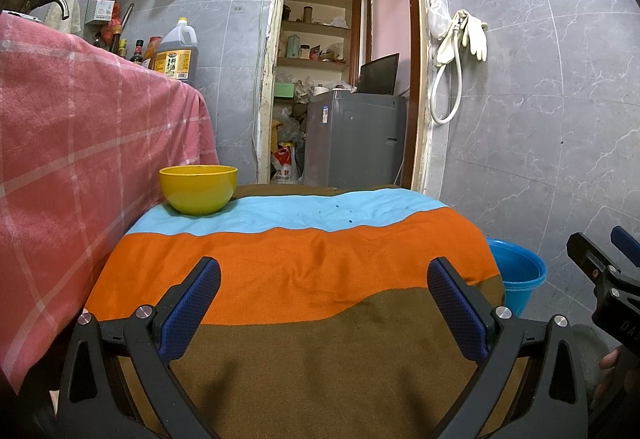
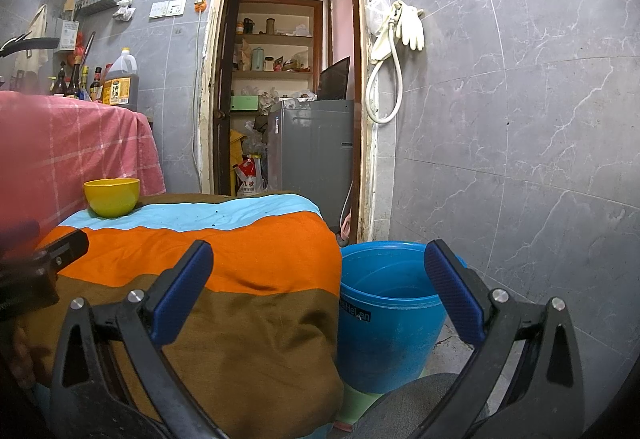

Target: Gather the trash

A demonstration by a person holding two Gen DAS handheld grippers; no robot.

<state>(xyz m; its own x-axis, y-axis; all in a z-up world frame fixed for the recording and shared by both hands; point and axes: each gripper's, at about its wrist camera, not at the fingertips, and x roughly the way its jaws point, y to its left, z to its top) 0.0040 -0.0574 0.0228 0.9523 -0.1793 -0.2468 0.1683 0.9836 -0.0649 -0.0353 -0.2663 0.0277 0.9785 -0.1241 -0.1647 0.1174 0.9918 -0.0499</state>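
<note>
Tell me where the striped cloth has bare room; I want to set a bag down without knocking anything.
Nearly all the striped cloth is bare: the orange and brown bands between the open left gripper and the blue band. Only the far left corner is taken, by the yellow bowl beside the pink cloth. Off the right edge stands the blue bucket, below the open right gripper.

Left wrist view: low, close over the striped cloth-covered surface, facing the doorway head-on. Right wrist view: beside it to the right, same heading, looking past the surface's right edge onto the blue bucket. Both views share the surface, yellow bowl, doorway, bucket and grey tiled wall.
</note>
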